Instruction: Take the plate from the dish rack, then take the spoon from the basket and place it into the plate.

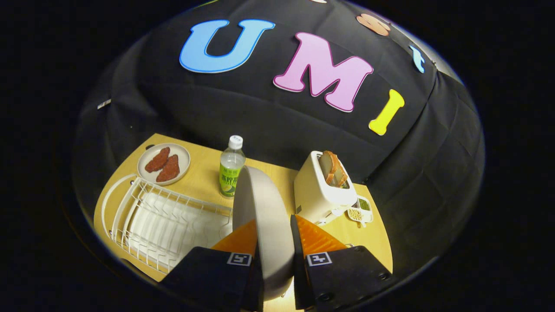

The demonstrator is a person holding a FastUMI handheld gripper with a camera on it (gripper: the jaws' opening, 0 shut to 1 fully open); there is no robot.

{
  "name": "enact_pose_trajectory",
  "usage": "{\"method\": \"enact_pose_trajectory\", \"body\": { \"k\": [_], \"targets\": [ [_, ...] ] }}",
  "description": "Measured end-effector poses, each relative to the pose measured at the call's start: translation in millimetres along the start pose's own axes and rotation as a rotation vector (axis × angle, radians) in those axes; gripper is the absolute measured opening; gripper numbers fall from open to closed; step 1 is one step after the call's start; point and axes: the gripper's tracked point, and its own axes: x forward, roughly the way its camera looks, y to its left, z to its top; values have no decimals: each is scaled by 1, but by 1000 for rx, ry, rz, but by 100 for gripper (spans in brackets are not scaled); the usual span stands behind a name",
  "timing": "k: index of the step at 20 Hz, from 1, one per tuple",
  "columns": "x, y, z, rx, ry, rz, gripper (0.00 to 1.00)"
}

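the gripper (273, 236) holds a beige plate (264, 216) on edge, upright between its two orange fingers (237, 240), one pad pressed on each face, so the fingers are clenched on the plate. the plate is lifted above the wooden table (204, 173), and its rim rises ahead of the fingers toward the booth's black cloth wall. to the left of the fingers and below the plate lies the white wire dish rack (164, 216) on its white drip tray, with no dishes visible in its slots. beyond the rack, at the far left corner of the table, a small plate (164, 164) carries two reddish-brown pieces of food (164, 164). a clear bottle (231, 167) with a white cap and a green label stands just behind the held plate's left edge, partly hidden by it. to the right of the plate stands a cream toaster (321, 190) with slices of bread (333, 169) sticking out of its slot. just beside the toaster's right foot sits a small white divided dish (360, 209) holding green and yellowish grains.
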Motion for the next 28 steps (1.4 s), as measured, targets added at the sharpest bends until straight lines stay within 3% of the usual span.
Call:
{"method": "enact_pose_trajectory", "body": {
  "k": [8,14,20,28],
  "targets": [
    [-88,-37,-2,230,-51,278,31],
    [-147,-59,-97,354,81,427,31],
    [-156,-70,-208,453,244,455,31],
    [-105,-66,-295,549,400,431,31]
  ]
}}
